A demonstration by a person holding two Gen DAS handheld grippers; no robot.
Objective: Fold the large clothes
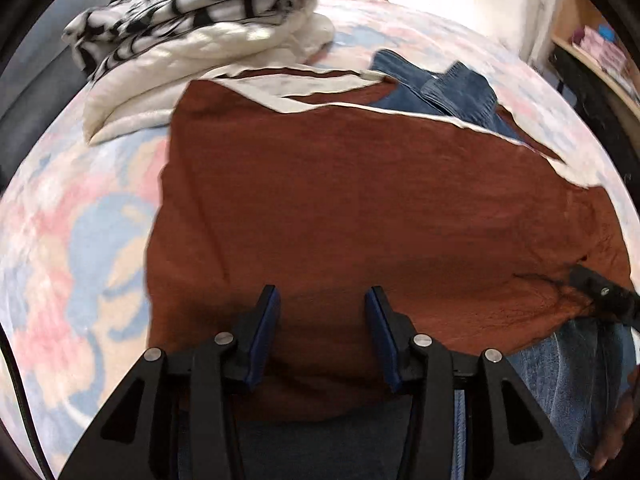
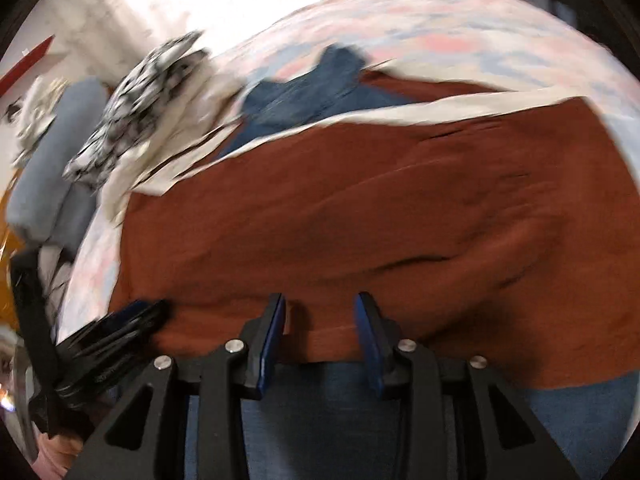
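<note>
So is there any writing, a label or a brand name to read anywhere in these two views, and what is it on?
None can be read.
Rust-brown garment: no tag or print shows.
Blue denim piece: no label visible.
Black-and-white patterned cloth: pattern only, no letters.
Floral bedspread: pattern only.
Shelf items at the far right of the left wrist view: too small and blurred to tell.

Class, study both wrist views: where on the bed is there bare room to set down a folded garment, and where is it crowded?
Bare floral bedspread lies left of the rust-brown garment, below the white quilt. A second strip lies beyond the blue jeans, toward the curtain. The far-left corner is crowded by the quilt and the black-and-white cloth.
</note>
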